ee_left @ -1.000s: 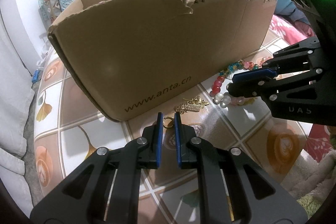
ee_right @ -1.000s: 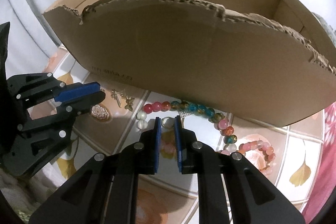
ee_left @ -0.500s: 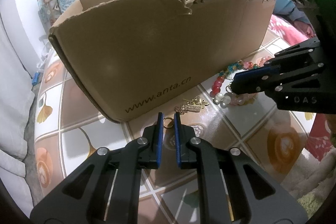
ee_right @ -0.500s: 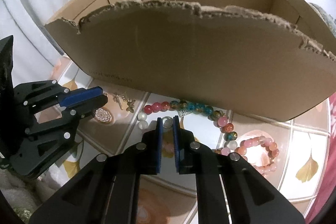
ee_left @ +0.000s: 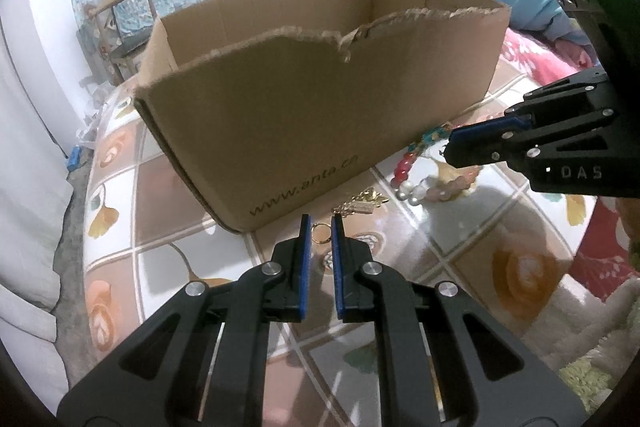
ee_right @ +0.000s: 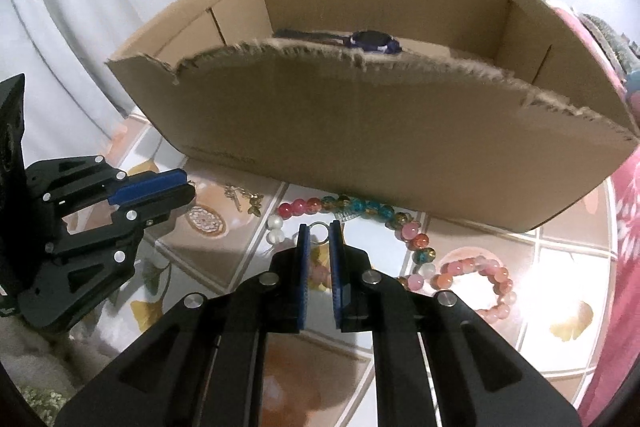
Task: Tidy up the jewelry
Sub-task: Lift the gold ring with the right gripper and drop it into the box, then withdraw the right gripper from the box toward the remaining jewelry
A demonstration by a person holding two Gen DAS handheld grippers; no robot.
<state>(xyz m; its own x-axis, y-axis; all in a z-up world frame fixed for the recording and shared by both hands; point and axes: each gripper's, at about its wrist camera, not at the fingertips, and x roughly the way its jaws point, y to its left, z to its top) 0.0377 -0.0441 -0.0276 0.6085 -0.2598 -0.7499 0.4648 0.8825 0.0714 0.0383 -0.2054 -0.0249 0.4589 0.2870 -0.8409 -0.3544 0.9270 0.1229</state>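
The left black two-finger gripper with blue pads [ee_left: 319, 227] is closed on a small gold ring [ee_left: 320, 231], pinched at the fingertips; only part of the hoop shows between the pads. The right black gripper with blue pads [ee_right: 319, 231] is likewise closed on a small silver ring [ee_right: 319, 228], whose upper arc peeks above the tips. Both hover over the tile-patterned tablecloth [ee_right: 560, 259], just in front of the torn-edged brown cardboard box [ee_right: 360, 131].

Inside the box, a dark blue item [ee_right: 374, 41] (perhaps a watch, too hidden by the ragged wall to say) lies on the floor. A multicoloured glass-bead necklace [ee_right: 360, 205] curves along the box's base, partly covered by the right gripper's fingers; a pink bead bracelet [ee_right: 478, 281] lies beside it. Small gold earrings or charms [ee_right: 244, 197] sit near the box, too small to make out clearly. In the left wrist view the right gripper covers much of the beads.
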